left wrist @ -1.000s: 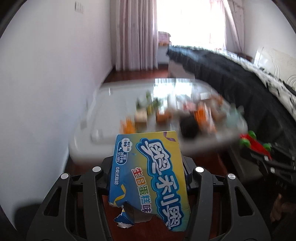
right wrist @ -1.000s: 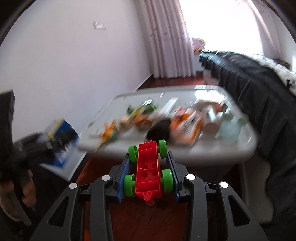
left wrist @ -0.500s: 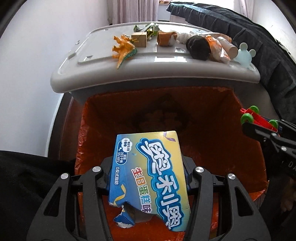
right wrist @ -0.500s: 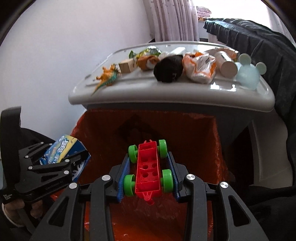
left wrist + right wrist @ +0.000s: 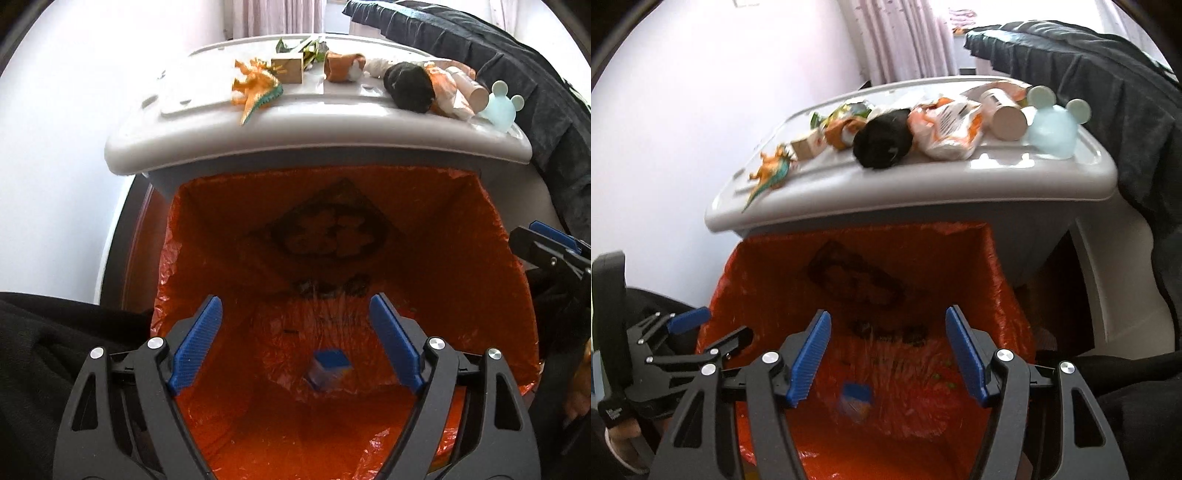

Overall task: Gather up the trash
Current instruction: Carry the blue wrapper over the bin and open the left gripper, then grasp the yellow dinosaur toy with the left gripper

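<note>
Dropped from opening left tongs point(image 5: 295, 314), blue carton point(image 5: 330, 369) lies blurred in orange bag point(image 5: 221, 221).

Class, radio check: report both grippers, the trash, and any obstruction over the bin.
Left gripper, right gripper: jaws opening, nothing between. Blue snack box down in orange bin liner. No obstruction.

No legible text is presented. A black diamond-shaped emblem and a row of blurred black characters are printed on the inner wall of the orange bin liner point(image 5: 461, 236); they cannot be read. Print on the orange-and-white wrapper point(image 5: 951, 127) is possibly a label, unreadable.
</note>
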Demonstrator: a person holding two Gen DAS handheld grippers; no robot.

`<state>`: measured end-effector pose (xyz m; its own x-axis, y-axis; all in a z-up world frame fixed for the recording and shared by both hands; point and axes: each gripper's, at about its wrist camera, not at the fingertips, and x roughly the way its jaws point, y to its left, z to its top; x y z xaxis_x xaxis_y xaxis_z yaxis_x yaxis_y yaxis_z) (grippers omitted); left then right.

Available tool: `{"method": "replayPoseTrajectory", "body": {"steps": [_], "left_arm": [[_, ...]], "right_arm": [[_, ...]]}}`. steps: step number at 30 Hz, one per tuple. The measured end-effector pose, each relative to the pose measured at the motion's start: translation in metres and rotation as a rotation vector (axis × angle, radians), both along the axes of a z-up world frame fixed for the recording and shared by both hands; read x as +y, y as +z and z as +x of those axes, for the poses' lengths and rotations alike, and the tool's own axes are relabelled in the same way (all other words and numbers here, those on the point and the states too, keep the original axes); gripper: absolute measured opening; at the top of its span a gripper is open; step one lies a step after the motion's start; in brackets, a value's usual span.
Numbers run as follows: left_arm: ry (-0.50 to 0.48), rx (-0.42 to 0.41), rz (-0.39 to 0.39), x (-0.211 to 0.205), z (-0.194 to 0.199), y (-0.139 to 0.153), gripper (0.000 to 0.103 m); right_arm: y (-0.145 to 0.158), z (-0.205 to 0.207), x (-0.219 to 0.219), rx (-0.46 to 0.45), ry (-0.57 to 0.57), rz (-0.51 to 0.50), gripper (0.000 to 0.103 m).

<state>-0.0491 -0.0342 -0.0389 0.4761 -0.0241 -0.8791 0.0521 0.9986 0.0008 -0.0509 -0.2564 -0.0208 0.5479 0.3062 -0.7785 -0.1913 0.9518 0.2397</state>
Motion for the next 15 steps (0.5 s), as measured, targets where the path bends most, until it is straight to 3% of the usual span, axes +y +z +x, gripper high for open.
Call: {"method": "replayPoseTrajectory", "body": {"steps": [6,10,12,15], "left_arm": [[-0.006,-0.046,0.002,0.000,0.015,0.026,0.080],[0.010,-0.111,0.010,0.008,0.051,0.048,0.080],[0.022,-0.142,0.026,0.009,0.077,0.054,0.081],[0.038,-0.159,0.038,0.012,0.111,0.055,0.081]], "right_arm": [[0.024,0.012,-0.010,-0.053,-0.022,0.012,0.064],[0.076,0.034,-0.028,-0.201,-0.049,-0.026,0.065],[0.107,0.043,-0.046,-0.294,-0.098,-0.009,0.078],[0.129,0.052,-0.065,-0.394,-0.157,-0.002,0.080]]}}
